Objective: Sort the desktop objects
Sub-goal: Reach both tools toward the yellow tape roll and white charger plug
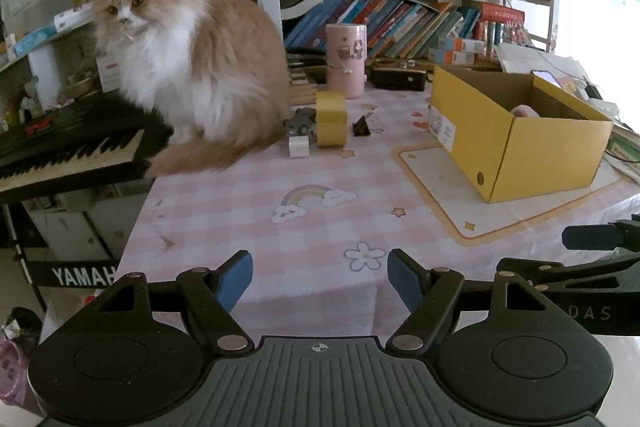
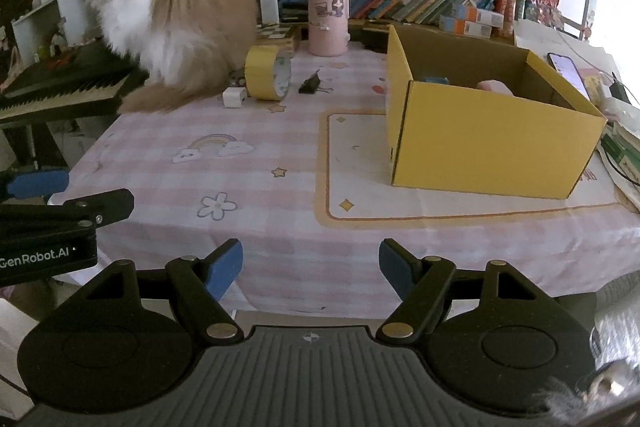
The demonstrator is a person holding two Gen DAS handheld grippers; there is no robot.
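My left claw (image 1: pixel 320 281), blue-padded, hangs wide open over the near table edge with nothing in it; my right claw (image 2: pixel 311 269) is the same, empty. Fluffy ginger-and-white cat (image 1: pixel 192 67) sits at eleven o'clock. Open yellow cardboard box (image 1: pixel 516 135) stands at two o'clock. Tall pink printed canister (image 1: pixel 345 61) at twelve; before it the upright yellow tape roll (image 1: pixel 331 119), small white block (image 1: pixel 298 147) and black binder clip (image 1: pixel 362 127).

A yellow tape roll (image 2: pixel 267 75), black clip (image 2: pixel 311 84) and small white block (image 2: pixel 233 96) sit far ahead, left of the open yellow box (image 2: pixel 496 143).
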